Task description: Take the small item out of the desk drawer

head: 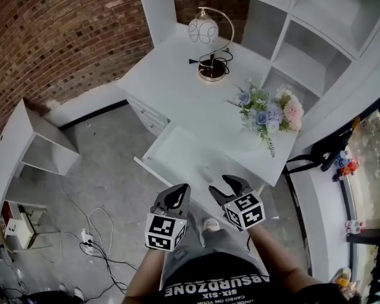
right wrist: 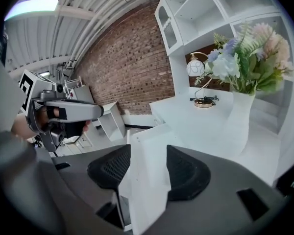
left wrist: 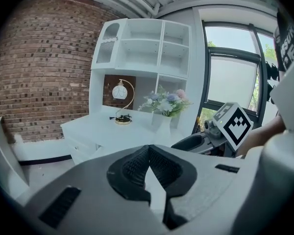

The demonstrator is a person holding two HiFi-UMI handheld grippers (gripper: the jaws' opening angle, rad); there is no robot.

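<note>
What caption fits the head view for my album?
Grey left gripper and right gripper hover by the open white desk drawer, near pastel flowers.

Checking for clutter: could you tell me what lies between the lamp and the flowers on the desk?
Nothing: the head view shows bare white desk top between the lamp and the flowers.

The left gripper [head: 176, 194] and right gripper [head: 226, 185] are held side by side, near the person's body, both aimed at the far side. The left fingers [left wrist: 132, 168] meet at their tips. The right fingers [right wrist: 112, 168] stand apart. Both forearms [head: 275, 258] reach forward from the near edge, and the marker cubes [head: 164, 231] face upward.
</note>
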